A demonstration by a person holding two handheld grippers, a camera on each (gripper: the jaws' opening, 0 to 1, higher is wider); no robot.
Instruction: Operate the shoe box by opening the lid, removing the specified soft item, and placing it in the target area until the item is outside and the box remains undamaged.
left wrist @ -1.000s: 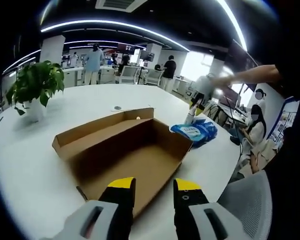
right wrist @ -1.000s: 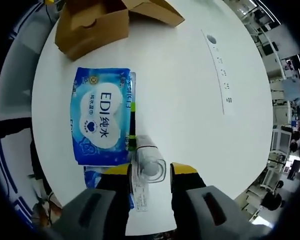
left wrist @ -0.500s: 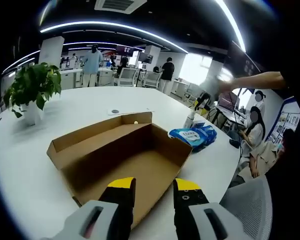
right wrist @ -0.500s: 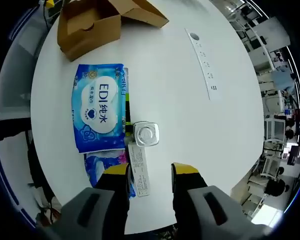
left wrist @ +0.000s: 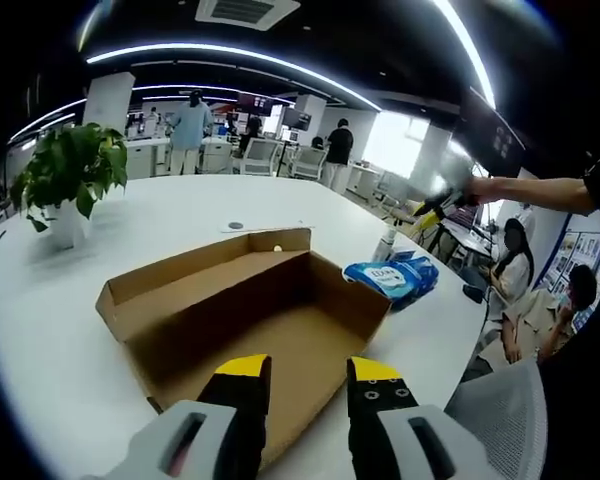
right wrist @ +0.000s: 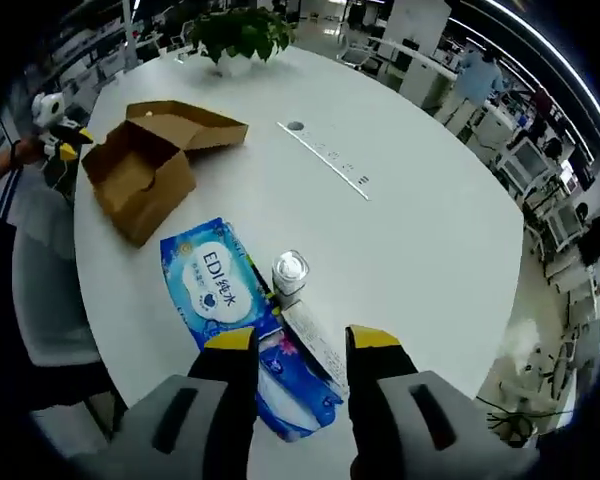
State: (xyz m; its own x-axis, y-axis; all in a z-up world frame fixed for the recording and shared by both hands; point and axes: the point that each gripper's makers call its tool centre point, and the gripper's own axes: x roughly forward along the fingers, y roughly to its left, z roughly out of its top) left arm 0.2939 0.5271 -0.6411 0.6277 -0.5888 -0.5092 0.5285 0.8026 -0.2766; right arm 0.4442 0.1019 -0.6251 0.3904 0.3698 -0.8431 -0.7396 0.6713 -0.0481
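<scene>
The brown shoe box [left wrist: 250, 305] lies open on the white table [left wrist: 70, 330], its inside bare, its lid flap [right wrist: 195, 122] folded back. My left gripper [left wrist: 308, 385] hovers open over the box's near edge. A blue pack of wet wipes [left wrist: 392, 279] lies beyond the box's right end, beside a small clear bottle [left wrist: 384, 243]. In the right gripper view the wipes pack [right wrist: 218, 290] and the bottle [right wrist: 290, 272] lie well below my right gripper [right wrist: 300, 348], which is open and empty. A second blue pack [right wrist: 302, 378] lies partly under the first.
A potted plant [left wrist: 68, 175] stands at the table's far left. A long white strip [right wrist: 325, 160] lies across the table's middle. A grey chair [left wrist: 500, 405] stands at the near right edge. People stand and sit around desks beyond the table.
My right gripper has lifted up and away from the bottle and wipes, and its view has tilted to take in the whole table. My left gripper has barely shifted.
</scene>
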